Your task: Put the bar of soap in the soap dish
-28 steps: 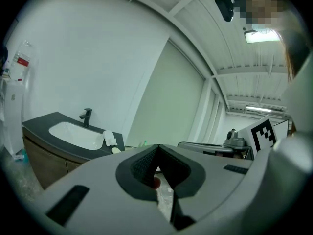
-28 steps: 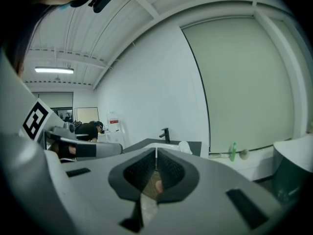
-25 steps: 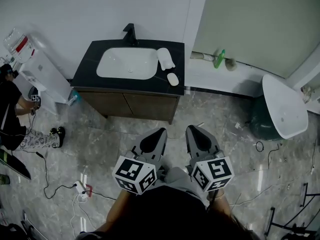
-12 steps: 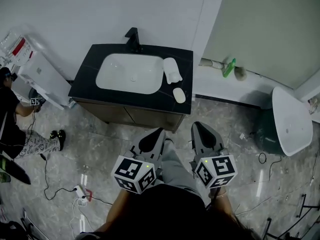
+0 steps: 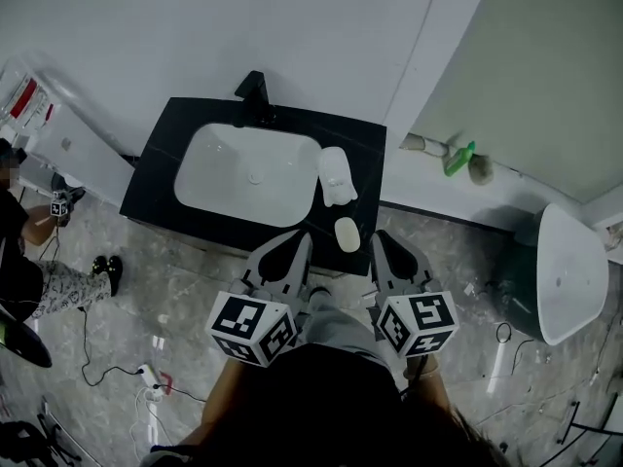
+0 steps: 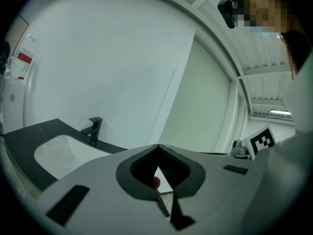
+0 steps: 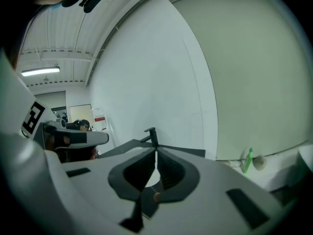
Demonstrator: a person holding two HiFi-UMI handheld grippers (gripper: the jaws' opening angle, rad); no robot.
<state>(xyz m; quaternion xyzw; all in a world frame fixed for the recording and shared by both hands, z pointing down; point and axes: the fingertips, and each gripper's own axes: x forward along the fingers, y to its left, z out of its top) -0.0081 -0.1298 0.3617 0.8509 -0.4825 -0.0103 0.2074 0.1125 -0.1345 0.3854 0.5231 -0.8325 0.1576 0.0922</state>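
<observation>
A white oval bar of soap (image 5: 347,233) lies on the black vanity counter (image 5: 161,178), near its front right corner. Just behind it, beside the white basin (image 5: 248,175), sits the white soap dish (image 5: 335,174). My left gripper (image 5: 298,240) is shut and holds nothing; its tips hang at the counter's front edge, left of the soap. My right gripper (image 5: 380,240) is also shut and holds nothing, just right of the soap. In the left gripper view the closed jaws (image 6: 158,148) point over the basin (image 6: 58,153) toward the black faucet (image 6: 94,130). The right gripper (image 7: 155,152) faces the faucet (image 7: 151,133).
A white wall rises behind the vanity. A person (image 5: 24,251) crouches at the far left by a white appliance. A green bottle (image 5: 459,158) lies by a pipe at the right wall. A white fixture (image 5: 565,270) stands on the right, and cables (image 5: 146,373) trail over the tiled floor.
Both grippers have come forward together to the vanity. The counter, soap and dish now lie much closer, with the tips at its front edge. Jaws stay shut.
</observation>
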